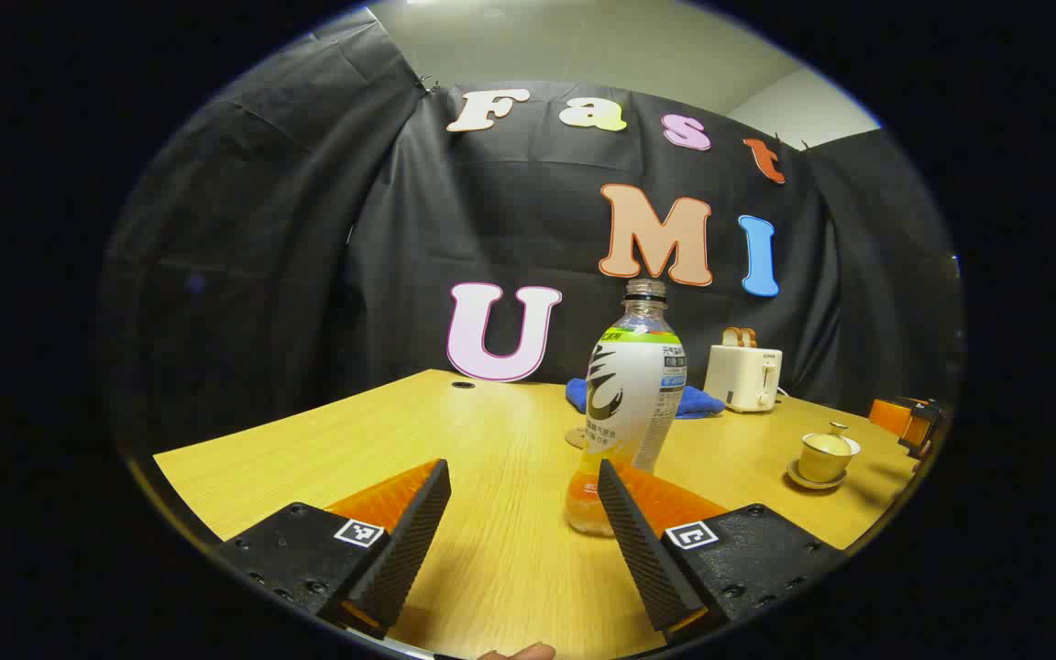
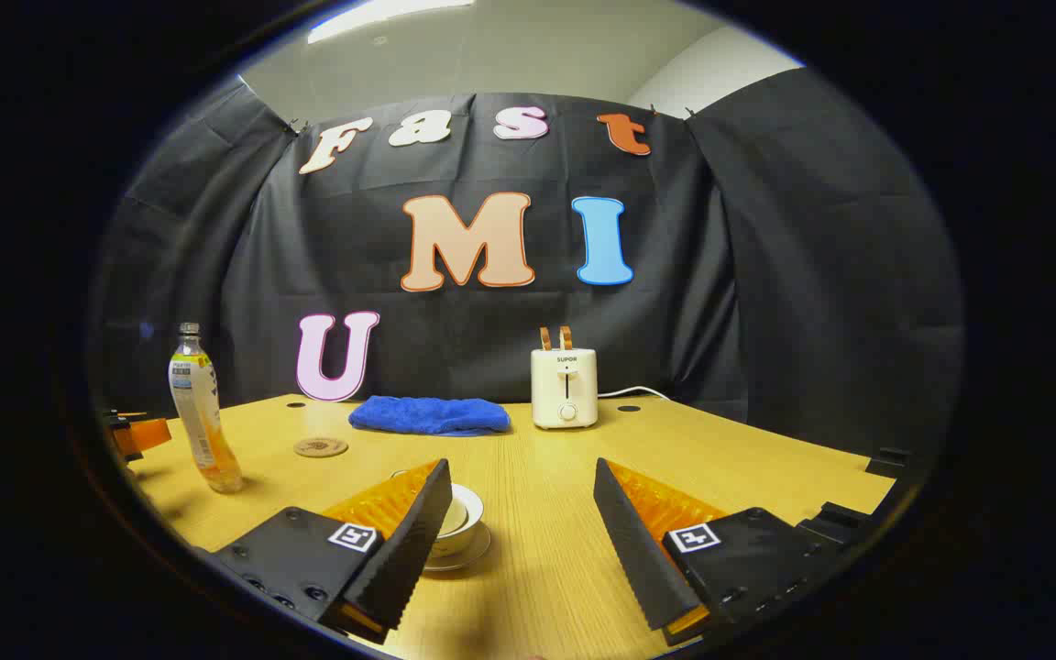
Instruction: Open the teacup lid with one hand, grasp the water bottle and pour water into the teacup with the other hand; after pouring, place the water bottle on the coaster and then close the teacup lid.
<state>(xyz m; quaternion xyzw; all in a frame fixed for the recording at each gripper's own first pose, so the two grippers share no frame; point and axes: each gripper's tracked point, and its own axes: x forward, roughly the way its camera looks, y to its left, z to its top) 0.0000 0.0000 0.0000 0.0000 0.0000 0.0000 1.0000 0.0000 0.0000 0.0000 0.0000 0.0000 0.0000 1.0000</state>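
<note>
- Both grippers sit low at the near edge of the tabletop [image 2: 546,550], jaws spread wide and holding nothing: the left gripper [image 1: 521,513] faces the bottle, the right gripper [image 2: 521,513] hangs by the cup.
- Tabletop next, the biggest thing out there: pale wood, with a blue cloth [image 2: 429,414] and a white toaster [image 2: 565,387] parked at the back, well clear of the action.
- Water bottle [image 1: 631,412] stands upright, cap off, just beyond the left gripper's right finger and not yet between the two. Judged from that, the gripper wants to slide right so the body centres, then close on the labelled middle, keeping it plumb with that open neck.
- Teacup [image 2: 456,518] on its saucer sits against the right gripper's left finger; whether the lid is still on cannot be told from either view.
- Coaster [image 2: 321,447], smallest, lies flat between bottle and cloth, the landing spot after the pour.
</note>
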